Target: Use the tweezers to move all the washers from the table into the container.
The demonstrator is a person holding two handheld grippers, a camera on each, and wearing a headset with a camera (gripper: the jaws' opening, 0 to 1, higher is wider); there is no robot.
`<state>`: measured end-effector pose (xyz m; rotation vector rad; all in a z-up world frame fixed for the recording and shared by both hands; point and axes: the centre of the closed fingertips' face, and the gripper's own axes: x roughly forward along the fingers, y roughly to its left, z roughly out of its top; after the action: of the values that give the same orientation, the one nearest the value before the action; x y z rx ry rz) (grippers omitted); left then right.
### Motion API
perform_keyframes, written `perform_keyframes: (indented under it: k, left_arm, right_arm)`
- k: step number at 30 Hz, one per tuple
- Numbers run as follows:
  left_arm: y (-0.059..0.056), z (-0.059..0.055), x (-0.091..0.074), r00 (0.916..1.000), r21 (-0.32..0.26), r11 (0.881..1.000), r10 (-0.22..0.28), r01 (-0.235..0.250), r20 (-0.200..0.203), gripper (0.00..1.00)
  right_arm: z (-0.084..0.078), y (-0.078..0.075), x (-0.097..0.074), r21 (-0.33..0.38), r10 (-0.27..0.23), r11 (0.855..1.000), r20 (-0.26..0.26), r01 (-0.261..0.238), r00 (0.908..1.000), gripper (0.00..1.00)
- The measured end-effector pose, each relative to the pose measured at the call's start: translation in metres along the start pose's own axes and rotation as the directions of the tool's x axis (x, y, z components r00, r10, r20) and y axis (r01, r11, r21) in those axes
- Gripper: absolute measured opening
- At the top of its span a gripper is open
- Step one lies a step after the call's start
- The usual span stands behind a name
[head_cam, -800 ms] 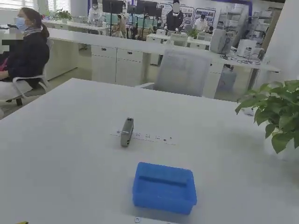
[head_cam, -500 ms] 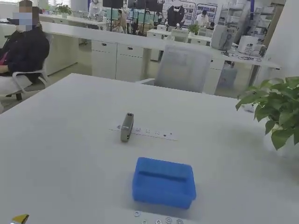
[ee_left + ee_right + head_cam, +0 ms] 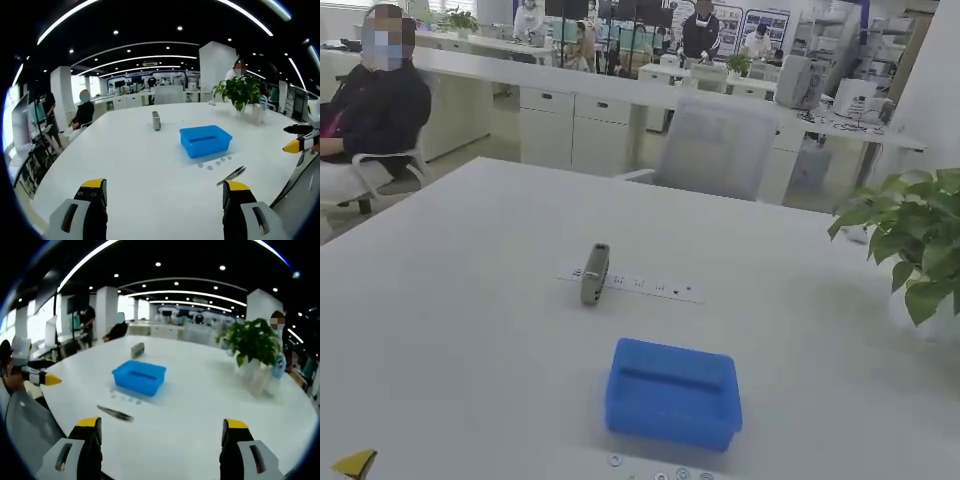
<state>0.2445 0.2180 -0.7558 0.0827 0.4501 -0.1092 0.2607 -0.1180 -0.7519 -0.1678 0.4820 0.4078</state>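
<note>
We see open-plan office, ceiling lights in rows. Far left, seated person [image 3: 375, 100] on chair. Broad white desk [image 3: 470, 330]: grey device [image 3: 593, 273] mid-desk, blue container [image 3: 670, 415] nearer us, washers [image 3: 660, 473] scattered on desk just before it, tweezers [image 3: 231, 175] lying flat near washers. Potted plant [image 3: 910, 235] at right. Left claw [image 3: 164, 186] and right claw [image 3: 162, 423] both spread apart, holding nothing.
</note>
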Motion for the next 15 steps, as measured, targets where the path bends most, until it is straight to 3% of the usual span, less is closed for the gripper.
perform_keyframes:
  k: [7,15]
  left_arm:
    - [0.0013,-0.0010,-0.0003,0.9999,0.001,1.000,0.007,-0.007,-0.009,0.99]
    - [-0.0047,-0.0011,0.0002,0.9997,0.021,1.000,-0.016,0.016,-0.016,0.99]
  right_arm:
    - [0.0010,-0.0014,-0.0006,-0.003,-0.010,1.000,0.004,0.010,0.9999,0.99]
    - [0.0069,-0.0009,-0.0035,-0.004,-0.016,1.000,0.028,0.016,0.9995,0.99]
